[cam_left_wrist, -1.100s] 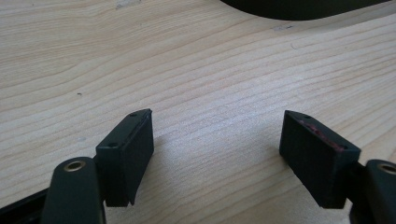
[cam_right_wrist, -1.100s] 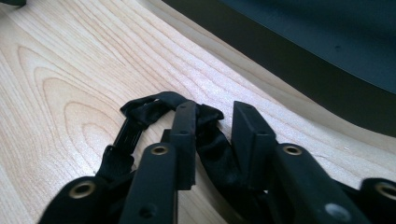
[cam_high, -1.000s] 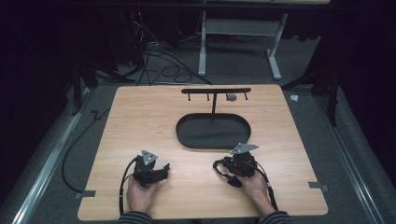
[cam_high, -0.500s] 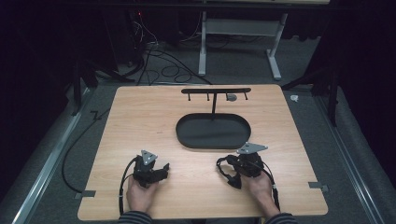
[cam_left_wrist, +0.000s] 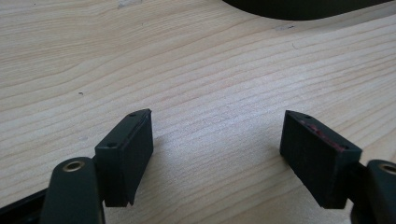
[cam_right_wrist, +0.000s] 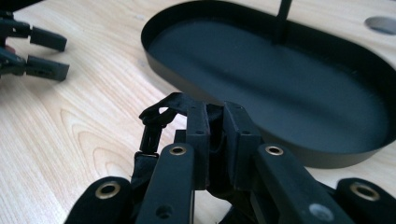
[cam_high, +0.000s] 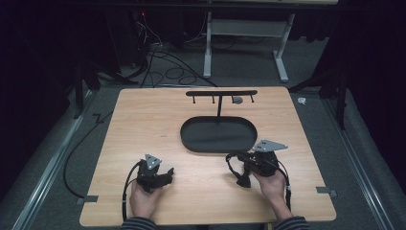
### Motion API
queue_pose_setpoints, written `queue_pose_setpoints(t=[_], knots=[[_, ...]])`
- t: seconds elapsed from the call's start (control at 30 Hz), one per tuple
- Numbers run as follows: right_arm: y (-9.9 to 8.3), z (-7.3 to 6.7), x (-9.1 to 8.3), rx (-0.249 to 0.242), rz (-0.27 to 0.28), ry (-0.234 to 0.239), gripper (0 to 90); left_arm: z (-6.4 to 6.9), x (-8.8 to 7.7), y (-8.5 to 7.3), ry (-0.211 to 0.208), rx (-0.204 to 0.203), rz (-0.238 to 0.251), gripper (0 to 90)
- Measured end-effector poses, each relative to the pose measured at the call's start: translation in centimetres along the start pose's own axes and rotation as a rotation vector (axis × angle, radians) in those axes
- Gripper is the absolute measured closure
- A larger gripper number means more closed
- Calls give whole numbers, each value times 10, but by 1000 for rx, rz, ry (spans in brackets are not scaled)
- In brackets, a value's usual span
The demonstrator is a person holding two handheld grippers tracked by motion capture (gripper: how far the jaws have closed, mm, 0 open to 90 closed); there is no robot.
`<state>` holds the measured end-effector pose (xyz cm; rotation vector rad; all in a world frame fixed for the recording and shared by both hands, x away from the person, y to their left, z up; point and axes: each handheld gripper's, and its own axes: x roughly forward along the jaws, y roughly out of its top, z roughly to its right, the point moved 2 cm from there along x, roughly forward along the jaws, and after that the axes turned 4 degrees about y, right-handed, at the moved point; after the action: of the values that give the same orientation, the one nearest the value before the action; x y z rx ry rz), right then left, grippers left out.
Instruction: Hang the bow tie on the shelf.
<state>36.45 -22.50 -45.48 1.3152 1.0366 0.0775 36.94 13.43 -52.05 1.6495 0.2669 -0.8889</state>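
Note:
My right gripper [cam_high: 241, 164] hovers just above the table at the front right, close to the near rim of the black oval tray [cam_high: 191, 140]. Its jaws are shut on a black strap [cam_right_wrist: 154, 123] with a buckle, which loops out to the left of the right gripper [cam_right_wrist: 215, 122] and hangs below it as a dark loop, the strap [cam_high: 234, 167]. My left gripper [cam_high: 166, 175] rests on the wood at the front left, open, with bare table between the jaws of the left gripper [cam_left_wrist: 217, 140]. The left gripper [cam_right_wrist: 50, 55] also appears far off in the right gripper view.
A thin post [cam_high: 219, 108] rises from the tray's far side and carries a black bar [cam_high: 221, 93] with small hooks. A grey disc [cam_high: 237, 99] lies on the table behind it. The tray's inside [cam_right_wrist: 261, 70] holds nothing. Cables lie on the floor beyond the table.
My right gripper has risen off the table and shifted slightly right, taking the strap up with it. The left gripper has stayed where it was.

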Motion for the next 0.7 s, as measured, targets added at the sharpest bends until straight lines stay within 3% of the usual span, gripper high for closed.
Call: queue_pose_setpoints(t=[0.43,0.7], knots=[[14,9,-20,-2,50,-4,831,0,0,0,3,3,0,256],[18,19,-29,36,71,6,831,0,0,0,3,4,-1,253]])
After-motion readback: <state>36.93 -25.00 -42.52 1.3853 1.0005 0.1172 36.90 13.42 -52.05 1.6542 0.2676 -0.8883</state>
